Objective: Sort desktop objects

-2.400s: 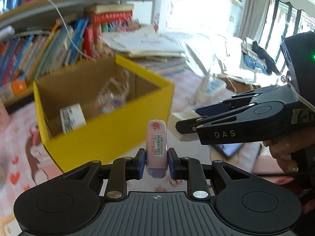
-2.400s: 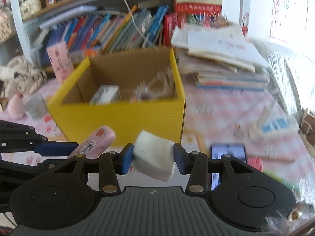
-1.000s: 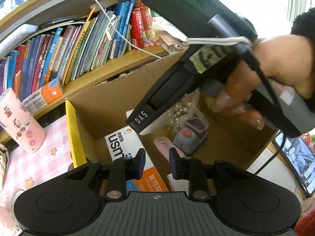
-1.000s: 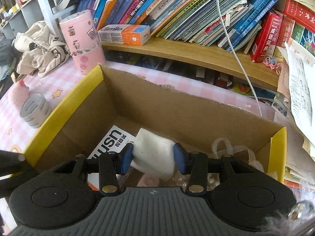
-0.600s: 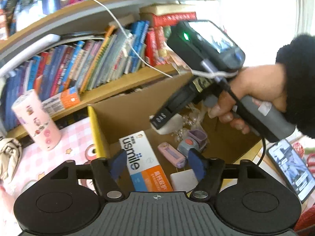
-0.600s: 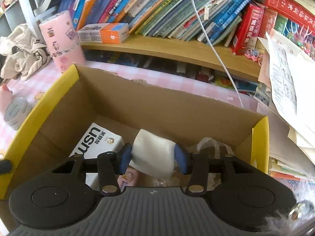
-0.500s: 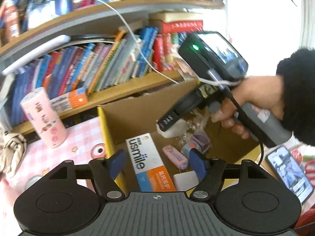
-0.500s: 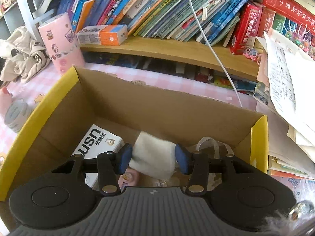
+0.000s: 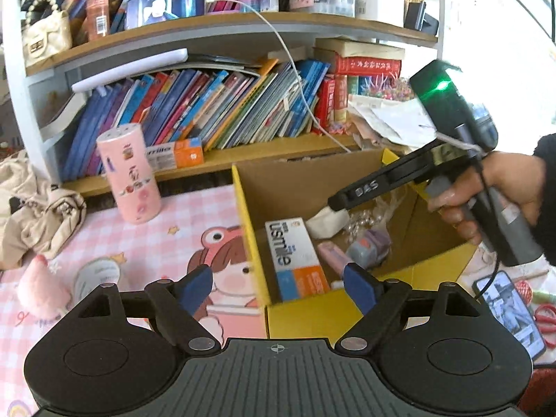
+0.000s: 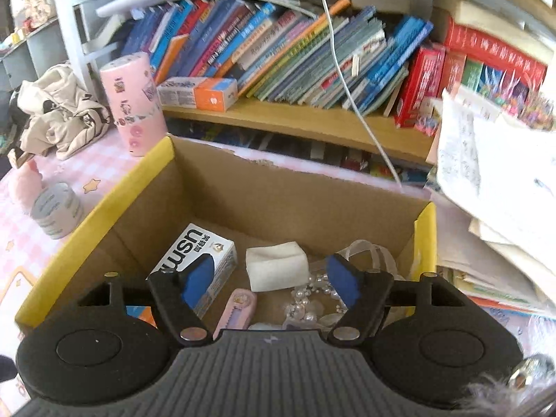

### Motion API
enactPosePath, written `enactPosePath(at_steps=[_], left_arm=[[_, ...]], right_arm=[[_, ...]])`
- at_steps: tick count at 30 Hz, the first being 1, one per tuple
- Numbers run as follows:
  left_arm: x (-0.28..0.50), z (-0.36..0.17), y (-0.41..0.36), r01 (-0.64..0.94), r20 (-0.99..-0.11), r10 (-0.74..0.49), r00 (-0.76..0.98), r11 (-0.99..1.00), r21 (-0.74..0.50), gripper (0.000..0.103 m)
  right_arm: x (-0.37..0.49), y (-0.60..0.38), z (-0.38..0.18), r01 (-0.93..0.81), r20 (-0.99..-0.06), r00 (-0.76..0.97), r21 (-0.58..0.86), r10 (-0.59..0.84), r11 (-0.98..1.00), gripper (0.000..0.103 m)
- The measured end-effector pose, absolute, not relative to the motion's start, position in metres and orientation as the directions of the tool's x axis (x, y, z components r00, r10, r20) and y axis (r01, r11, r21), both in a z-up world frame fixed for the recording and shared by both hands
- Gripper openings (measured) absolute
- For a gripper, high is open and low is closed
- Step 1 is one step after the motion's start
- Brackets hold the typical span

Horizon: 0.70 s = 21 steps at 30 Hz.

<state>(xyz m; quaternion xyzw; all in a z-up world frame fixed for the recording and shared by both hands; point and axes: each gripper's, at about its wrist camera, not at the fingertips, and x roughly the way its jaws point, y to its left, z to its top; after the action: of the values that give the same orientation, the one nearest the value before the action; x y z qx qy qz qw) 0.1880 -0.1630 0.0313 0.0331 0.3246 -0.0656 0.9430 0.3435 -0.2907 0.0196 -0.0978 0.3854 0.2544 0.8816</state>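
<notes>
White block (image 10: pixel 276 266) lies loose in the box (image 10: pixel 104 205); both jaws opening, empty; tape roll (image 10: pixel 55 210), lower-left worktop, remains unsorted.

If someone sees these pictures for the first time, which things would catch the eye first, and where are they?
The yellow box in the middle stands out first, with a white block, a toothpaste carton and a pink case lying inside. The right gripper hangs over it with fingers opening and nothing between them. Behind runs a shelf of leaning books, and a pink canister stands left of the box.
</notes>
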Motion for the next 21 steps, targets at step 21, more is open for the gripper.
enactPosePath(at_steps=[21], left_arm=[[0.144,0.02,-0.16,0.197,-0.627,-0.155,0.763,0.98,-0.003,0.087]], right_arm=[[0.238,-0.321,0.047,-0.467,-0.606,0.708,-0.017,0.363,0.884,0.082]])
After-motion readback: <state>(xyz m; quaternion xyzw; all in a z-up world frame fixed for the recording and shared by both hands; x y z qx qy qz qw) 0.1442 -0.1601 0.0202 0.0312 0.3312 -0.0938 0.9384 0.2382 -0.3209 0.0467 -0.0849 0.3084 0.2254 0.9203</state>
